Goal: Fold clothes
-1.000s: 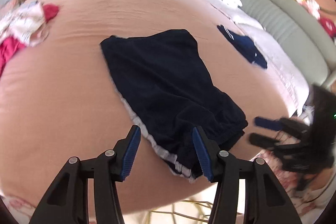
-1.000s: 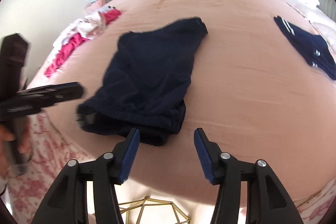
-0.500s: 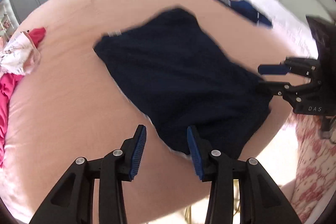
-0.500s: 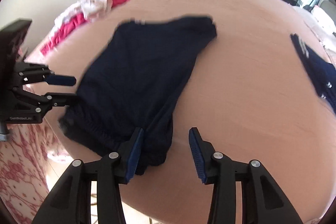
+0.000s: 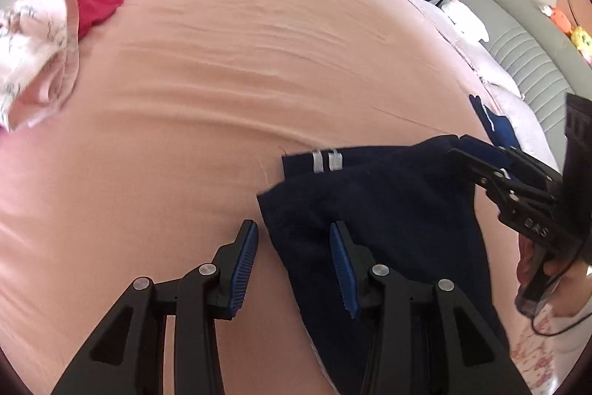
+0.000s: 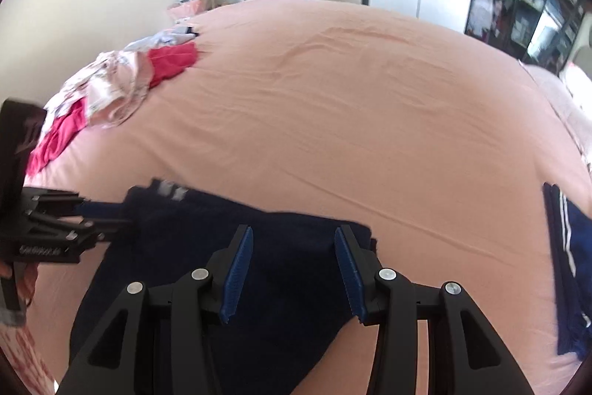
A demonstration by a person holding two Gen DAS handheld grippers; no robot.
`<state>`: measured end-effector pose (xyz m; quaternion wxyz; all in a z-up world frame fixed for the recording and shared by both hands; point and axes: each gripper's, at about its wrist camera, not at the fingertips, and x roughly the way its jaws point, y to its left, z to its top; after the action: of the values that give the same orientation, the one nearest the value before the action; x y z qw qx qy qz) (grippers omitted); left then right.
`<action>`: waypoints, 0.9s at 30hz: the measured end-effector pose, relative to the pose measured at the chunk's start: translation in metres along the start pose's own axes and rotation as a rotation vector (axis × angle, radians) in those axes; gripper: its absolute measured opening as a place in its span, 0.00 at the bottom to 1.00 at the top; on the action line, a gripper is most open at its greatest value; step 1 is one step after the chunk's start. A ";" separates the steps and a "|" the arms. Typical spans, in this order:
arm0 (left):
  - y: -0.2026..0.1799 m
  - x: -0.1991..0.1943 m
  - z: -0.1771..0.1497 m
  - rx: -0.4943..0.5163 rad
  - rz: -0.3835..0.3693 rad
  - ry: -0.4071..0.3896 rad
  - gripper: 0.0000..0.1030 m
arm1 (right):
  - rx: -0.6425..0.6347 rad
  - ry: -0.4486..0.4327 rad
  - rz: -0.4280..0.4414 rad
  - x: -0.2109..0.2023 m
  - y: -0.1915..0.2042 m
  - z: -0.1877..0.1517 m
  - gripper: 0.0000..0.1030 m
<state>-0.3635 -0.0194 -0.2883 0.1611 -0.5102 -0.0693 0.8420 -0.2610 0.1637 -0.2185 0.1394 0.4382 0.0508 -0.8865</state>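
Dark navy shorts (image 5: 388,210) lie on the pink bed sheet (image 5: 222,80), with two small white stripes at one hem corner. My left gripper (image 5: 294,265) hovers over the near left corner. Its jaws are closing with the cloth's edge between them, and the pads are not pressing on it. In the right wrist view my right gripper (image 6: 294,274) stands open above the shorts (image 6: 288,247) near their right corner. Each gripper shows in the other's view: the right gripper (image 5: 477,160) at the far corner, the left gripper (image 6: 96,221) by the striped corner.
A second navy garment with white stripes (image 6: 566,265) lies at the bed's right side. A heap of pink and red clothes (image 6: 122,87) sits at the far left. A grey padded headboard (image 5: 536,62) runs along the right. A hand (image 5: 532,265) holds the right gripper.
Both grippers have travelled from the waistband end across the shorts to the hem end. The left jaws have narrowed. The shorts now fill the lower part of each view.
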 end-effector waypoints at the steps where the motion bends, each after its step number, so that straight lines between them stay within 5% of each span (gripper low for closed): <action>1: -0.002 0.000 0.001 0.021 0.022 -0.014 0.09 | -0.013 0.033 -0.009 0.011 -0.002 0.000 0.44; 3: -0.007 -0.004 0.003 0.048 -0.001 -0.035 0.06 | -0.052 0.067 -0.063 0.023 -0.004 -0.004 0.43; 10: -0.036 -0.021 0.009 0.204 0.057 -0.141 0.05 | -0.017 -0.036 -0.188 0.003 -0.012 -0.019 0.42; 13: -0.023 -0.002 0.015 0.193 0.081 -0.068 0.05 | 0.015 -0.021 -0.241 0.006 -0.024 -0.019 0.42; 15: -0.012 0.006 0.014 0.174 0.060 -0.028 0.07 | 0.086 0.018 -0.186 0.014 -0.040 -0.018 0.42; 18: -0.018 -0.023 0.015 0.247 0.115 -0.098 0.09 | 0.130 -0.047 -0.086 -0.009 -0.041 -0.017 0.42; 21: -0.031 -0.058 0.011 0.343 0.265 -0.248 0.21 | 0.027 -0.056 0.073 -0.022 -0.013 -0.020 0.44; 24: -0.034 -0.059 0.007 0.388 0.180 -0.251 0.51 | -0.093 0.012 0.049 -0.003 0.011 -0.023 0.44; 27: -0.035 -0.034 0.007 0.417 0.078 -0.155 0.51 | -0.071 0.039 -0.025 0.015 0.001 -0.018 0.44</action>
<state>-0.3482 0.0026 -0.2468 0.2246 -0.4020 0.1136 0.8804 -0.2558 0.1631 -0.2413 0.1428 0.4497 0.0901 -0.8771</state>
